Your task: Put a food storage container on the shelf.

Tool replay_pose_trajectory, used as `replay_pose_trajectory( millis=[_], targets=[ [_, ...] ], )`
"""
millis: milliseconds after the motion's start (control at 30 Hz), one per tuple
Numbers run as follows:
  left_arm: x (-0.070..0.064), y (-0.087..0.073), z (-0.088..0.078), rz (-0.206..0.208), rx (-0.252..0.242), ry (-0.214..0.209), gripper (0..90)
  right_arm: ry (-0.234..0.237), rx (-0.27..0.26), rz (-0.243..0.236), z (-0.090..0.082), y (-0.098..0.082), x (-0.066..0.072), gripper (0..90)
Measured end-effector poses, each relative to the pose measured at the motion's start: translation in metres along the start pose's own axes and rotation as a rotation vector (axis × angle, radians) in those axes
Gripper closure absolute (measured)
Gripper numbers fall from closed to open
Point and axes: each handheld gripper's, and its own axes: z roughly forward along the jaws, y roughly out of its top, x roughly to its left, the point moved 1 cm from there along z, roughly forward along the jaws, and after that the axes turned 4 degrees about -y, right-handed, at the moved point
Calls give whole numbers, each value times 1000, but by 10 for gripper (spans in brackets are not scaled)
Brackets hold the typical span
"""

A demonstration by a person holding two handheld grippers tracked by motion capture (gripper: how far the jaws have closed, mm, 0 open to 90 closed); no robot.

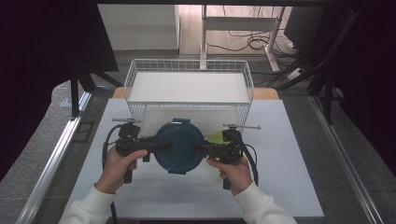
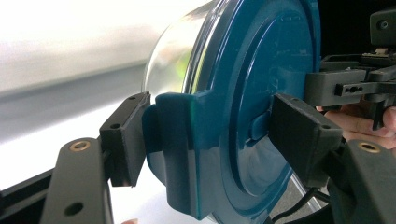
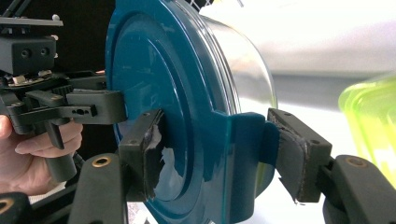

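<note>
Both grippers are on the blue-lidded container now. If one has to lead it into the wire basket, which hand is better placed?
Neither clearly, by my judgement. The left gripper and right gripper clamp opposite lid tabs of the container, level and symmetric, with the wire basket straight ahead. Move both together.

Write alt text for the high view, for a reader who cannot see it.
A person's two hands hold the left gripper and right gripper clamped on opposite edges of a round container with a dark teal lid, above a white table. Behind it stands a white wire basket; a yellow-green item peeks out beside the right gripper.
</note>
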Motion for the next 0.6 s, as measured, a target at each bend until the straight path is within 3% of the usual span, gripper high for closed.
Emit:
replay_pose_trajectory(
  millis=[600],
  targets=[
    [-15,55,-13,43,-40,-4,313,-1,-42,-36,-17,52,15,386]
  ],
)
